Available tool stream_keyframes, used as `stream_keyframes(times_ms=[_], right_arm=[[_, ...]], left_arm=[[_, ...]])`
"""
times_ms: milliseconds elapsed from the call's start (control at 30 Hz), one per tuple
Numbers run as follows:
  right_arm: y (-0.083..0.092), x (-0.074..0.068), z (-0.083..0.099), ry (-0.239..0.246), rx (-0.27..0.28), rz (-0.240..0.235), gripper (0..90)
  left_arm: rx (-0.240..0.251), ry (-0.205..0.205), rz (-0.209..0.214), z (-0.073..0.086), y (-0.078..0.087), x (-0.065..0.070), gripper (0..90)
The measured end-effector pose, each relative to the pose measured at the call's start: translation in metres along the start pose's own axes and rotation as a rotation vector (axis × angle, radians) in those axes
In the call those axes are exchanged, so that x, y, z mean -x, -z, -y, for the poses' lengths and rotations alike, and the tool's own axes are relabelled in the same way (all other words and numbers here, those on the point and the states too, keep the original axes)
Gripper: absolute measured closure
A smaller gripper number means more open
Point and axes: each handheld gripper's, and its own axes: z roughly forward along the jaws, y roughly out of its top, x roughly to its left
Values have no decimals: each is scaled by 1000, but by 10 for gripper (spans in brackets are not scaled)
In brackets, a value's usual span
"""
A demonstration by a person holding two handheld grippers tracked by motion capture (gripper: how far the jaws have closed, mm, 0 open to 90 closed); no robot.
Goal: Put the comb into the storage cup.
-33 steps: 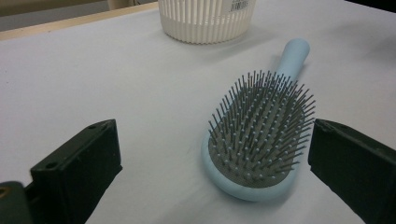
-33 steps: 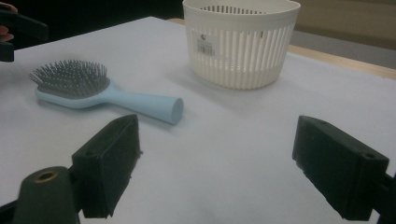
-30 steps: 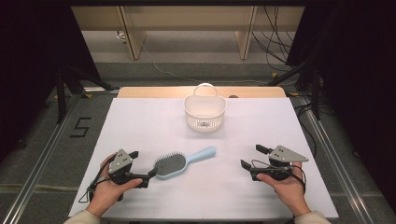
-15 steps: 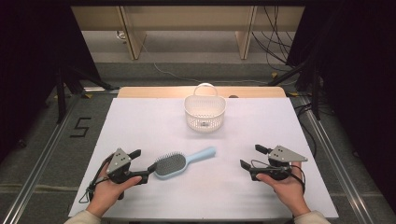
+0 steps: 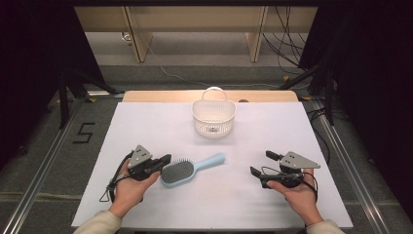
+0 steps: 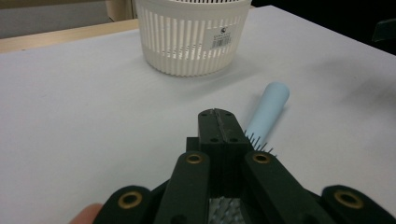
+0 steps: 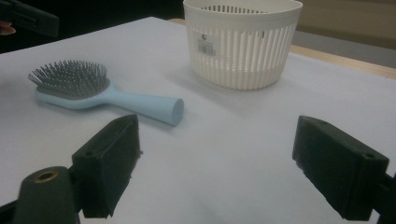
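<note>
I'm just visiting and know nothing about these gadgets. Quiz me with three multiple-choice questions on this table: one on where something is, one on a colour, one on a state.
1. Where does the white basket stand?
A. at the far middle of the table
B. beside the right gripper
C. on the floor

2. What colour is the hairbrush handle?
A. red
B. light blue
C. black

3. How are the right gripper fingers?
A. closed on the hairbrush
B. closed on the basket
C. wide apart, holding nothing

Answers: 1 A, the high view shows it beyond the brush, near the table's far edge. 2 B, the handle is pale blue in all views. 3 C, the right gripper view shows only bare table between its fingers.
</note>
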Motion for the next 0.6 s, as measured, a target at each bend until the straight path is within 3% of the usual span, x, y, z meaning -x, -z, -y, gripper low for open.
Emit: stream_keyframes(times_ms=[167, 333, 367, 400, 433, 467, 500, 533, 600], right_arm=[[1, 2, 1, -10, 0, 3, 161], [1, 4, 2, -16, 3, 8, 161], [1, 4, 2, -15, 3, 6, 161], [1, 4, 2, -14, 2, 6, 161], [1, 4, 2, -13, 2, 4, 161], [1, 3, 2, -14, 1, 2, 161], [1, 3, 2, -14, 1, 2, 161], [1, 3, 1, -11, 2, -1, 161], [1, 3, 1, -9, 3, -3, 161]], left_arm=[[-58, 5, 14, -15, -25, 12, 898], [-196, 12, 9, -29, -72, 26, 899], [-196, 12, 9, -29, -72, 26, 899], [-251, 28, -3, -33, -85, 30, 899], [-251, 28, -3, -33, -85, 30, 899], [-294, 30, -12, -38, -97, 33, 899], [-294, 30, -12, -38, -97, 33, 899], [-329, 23, -30, -42, -108, 36, 899], [-343, 19, -38, -44, -113, 37, 899]])
